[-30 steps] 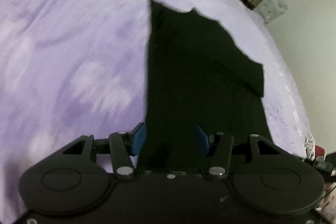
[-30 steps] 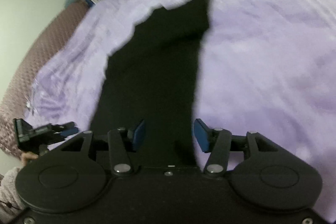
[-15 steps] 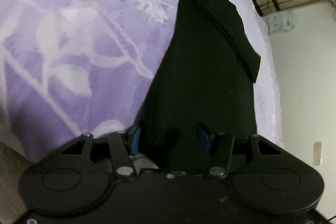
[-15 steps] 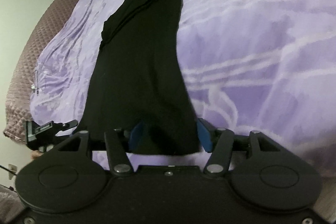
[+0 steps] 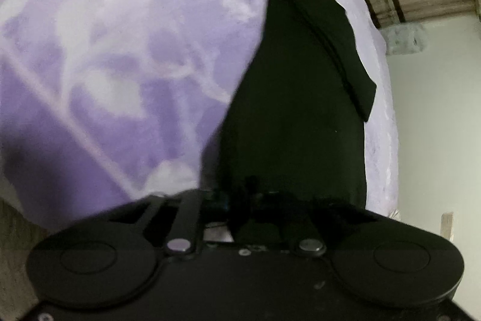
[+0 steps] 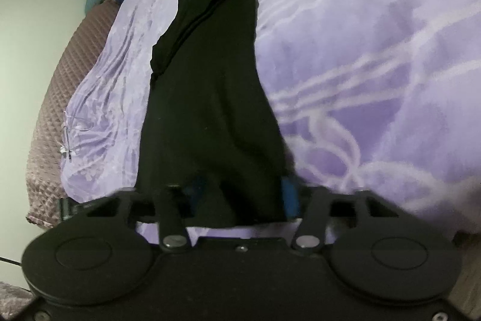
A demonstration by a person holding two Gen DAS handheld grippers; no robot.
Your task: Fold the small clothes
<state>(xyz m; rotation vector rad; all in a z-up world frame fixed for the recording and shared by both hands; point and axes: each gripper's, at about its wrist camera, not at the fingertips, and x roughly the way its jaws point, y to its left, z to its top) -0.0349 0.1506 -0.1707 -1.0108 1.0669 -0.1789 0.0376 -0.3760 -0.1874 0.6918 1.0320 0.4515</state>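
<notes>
The black shirt (image 5: 294, 98) lies flat and long on the bed (image 5: 120, 50), which has a purple flowery cover. The left gripper (image 5: 240, 197) is at the shirt's near edge. Its fingers have just closed and pinch the cloth tight. The right gripper (image 6: 240, 194) is at the near edge too. Its blue fingers (image 6: 290, 194) have just been closing, with a bunch of the shirt (image 6: 210, 98) between them.

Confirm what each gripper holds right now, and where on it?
Both are at the near hem of the black garment. The left gripper has just closed on it. The right gripper has been closing, cloth between its fingers; grip unclear.
</notes>
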